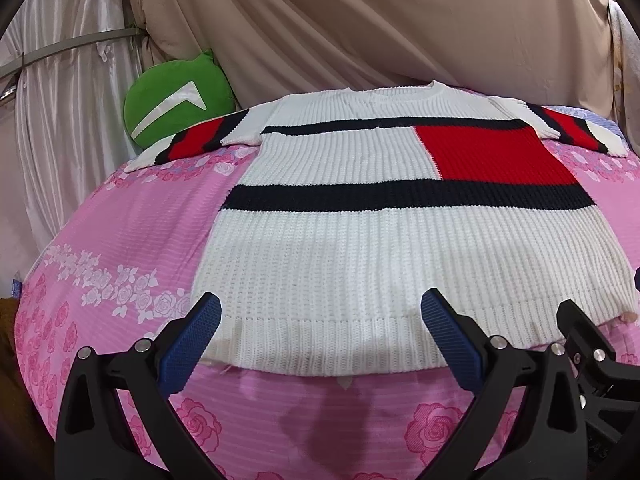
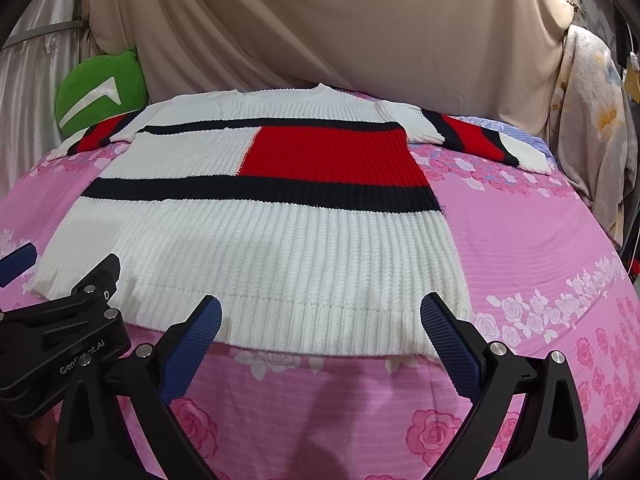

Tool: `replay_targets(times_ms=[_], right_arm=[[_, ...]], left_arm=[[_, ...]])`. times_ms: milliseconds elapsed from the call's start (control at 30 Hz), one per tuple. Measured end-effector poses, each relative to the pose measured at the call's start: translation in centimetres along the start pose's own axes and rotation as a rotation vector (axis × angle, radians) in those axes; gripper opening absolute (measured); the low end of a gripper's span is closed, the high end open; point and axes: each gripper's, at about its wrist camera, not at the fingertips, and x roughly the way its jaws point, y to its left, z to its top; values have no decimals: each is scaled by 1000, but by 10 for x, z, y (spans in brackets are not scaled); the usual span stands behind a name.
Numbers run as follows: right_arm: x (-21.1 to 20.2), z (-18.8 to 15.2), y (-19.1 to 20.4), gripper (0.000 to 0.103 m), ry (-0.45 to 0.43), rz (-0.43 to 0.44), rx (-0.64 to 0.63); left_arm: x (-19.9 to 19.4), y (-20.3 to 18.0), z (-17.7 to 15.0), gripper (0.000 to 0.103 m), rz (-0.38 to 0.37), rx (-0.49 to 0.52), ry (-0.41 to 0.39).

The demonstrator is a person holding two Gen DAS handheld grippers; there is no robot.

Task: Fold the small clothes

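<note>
Left wrist view: sweater (image 1: 400, 248) flat on the bed (image 1: 120, 224); left gripper (image 1: 320, 312) and right gripper (image 2: 320, 312) at its hem, jaws spread, empty.

sweater (image 1: 360, 240): flat on bed (image 1: 120, 220), hem nearest both hand-held grippers, collar at far end, sleeves out to either side
left hand-held gripper (image 1: 320, 332): fingers spread, over the hem's left part
right hand-held gripper (image 2: 320, 332): fingers spread, over the hem's right part, just right of the left one
cushion (image 1: 176, 100): far left, behind left sleeve
curtain (image 1: 360, 20): behind the bed
</note>
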Motion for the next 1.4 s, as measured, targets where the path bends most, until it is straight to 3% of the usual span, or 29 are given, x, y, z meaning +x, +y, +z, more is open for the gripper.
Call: replay_targets(times_ms=[1400], right_arm=[[1, -2, -3, 98, 1, 11, 11]], left_arm=[[-3, -1, 0, 98, 10, 6, -12]])
